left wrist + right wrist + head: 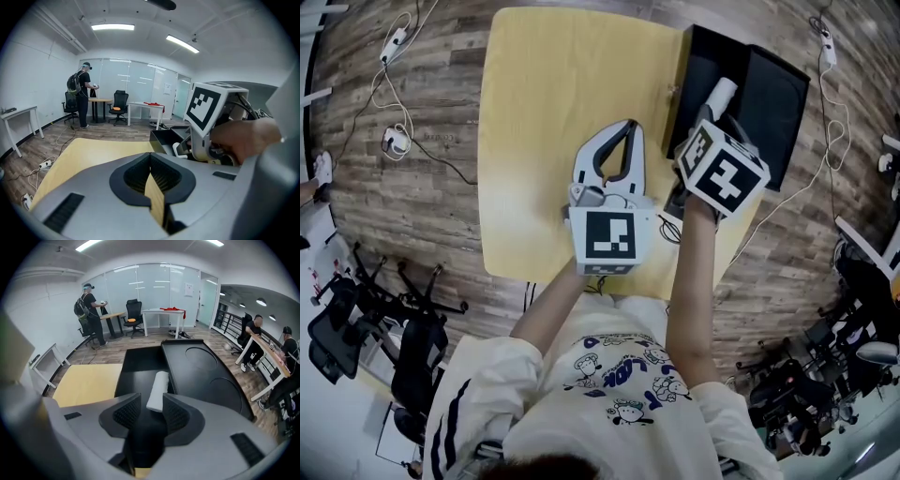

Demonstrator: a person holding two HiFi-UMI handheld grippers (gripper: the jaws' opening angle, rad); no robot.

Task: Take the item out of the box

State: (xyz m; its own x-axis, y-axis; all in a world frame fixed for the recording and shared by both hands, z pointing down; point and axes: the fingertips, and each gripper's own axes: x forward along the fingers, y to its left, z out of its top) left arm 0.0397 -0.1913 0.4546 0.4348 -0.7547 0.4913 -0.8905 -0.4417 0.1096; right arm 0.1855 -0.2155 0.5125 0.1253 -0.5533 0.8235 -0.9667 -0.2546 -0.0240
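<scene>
Right gripper view is the one by which the step is best judged. The right gripper (151, 409) is held at the near end of the open black box (140, 363), with its jaws well apart, and the near end of the white roll (158, 389) (the item to be taken out) is seen between their tips. The roll is laid flat on the floor of the box, along the side where the lid (201, 369) is folded back. No pressing of the pads on it is seen, so the step is judged to be the approach before the grasp.

For the next move, the jaws need to be pushed a little deeper around the roll and closed. The roll can then be lifted over the wall of the box toward the yellow table (86, 380). The left gripper (150, 157) is held over the table, beside the box, with its jaws closed together and nothing between them.

Whether the right-hand pad touches the roll cannot be decided. In the head view these jaws are covered by the marker cube (724, 169), and only the far end of the roll is shown. The material of the roll (cloth or paper) cannot be made out.
</scene>
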